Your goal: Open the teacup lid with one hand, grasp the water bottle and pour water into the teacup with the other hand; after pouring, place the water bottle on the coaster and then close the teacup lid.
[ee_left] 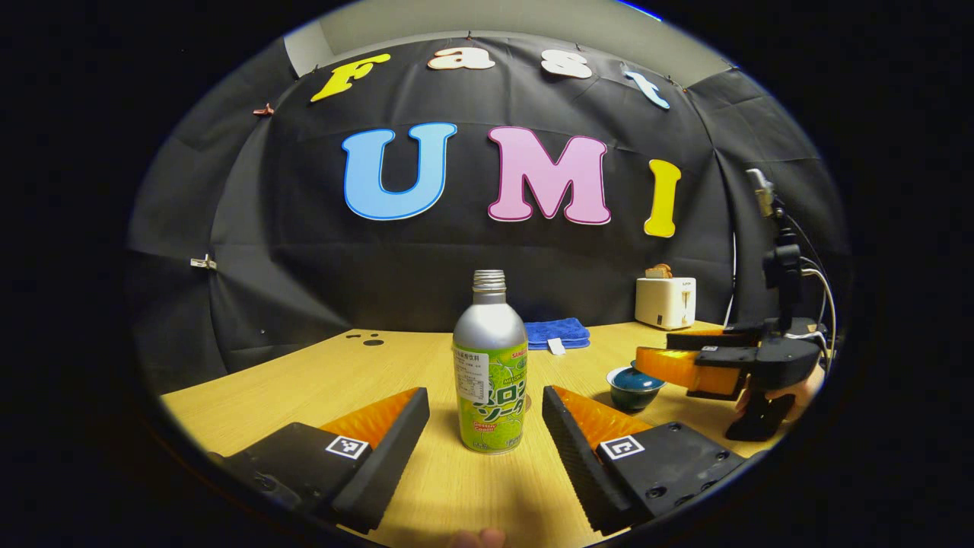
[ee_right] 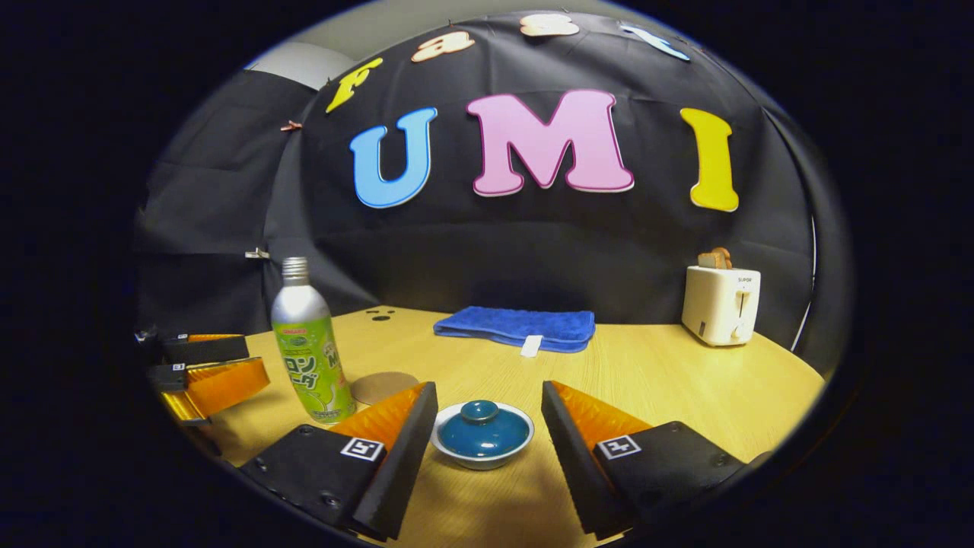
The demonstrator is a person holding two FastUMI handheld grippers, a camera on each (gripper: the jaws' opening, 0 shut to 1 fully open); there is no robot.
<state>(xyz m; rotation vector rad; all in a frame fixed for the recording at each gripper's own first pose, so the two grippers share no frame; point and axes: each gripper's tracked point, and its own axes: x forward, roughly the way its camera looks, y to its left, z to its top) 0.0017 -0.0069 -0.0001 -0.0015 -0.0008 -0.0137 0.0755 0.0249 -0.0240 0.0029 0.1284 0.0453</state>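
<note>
Left gripper spread wide, bottle upright between fingers, untouched. Right gripper spread, lidded teacup between fingers; coaster just right of bottle. Risk: off-centre closing could tip tall bottle; small lid knob may slip from pads.

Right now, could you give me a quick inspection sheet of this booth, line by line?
Surface: wooden table, bare in front.
Job's things: bottle upright, uncapped; teacup with lid on; coaster behind the bottle.
Clutter: blue towel, toaster holding toast.
Grippers: left claw open, the bottle between its fingers, untouched; right claw open either side of the teacup.
Cables: wires on the right gripper's body.
Surroundings: black cloth wall.
</note>
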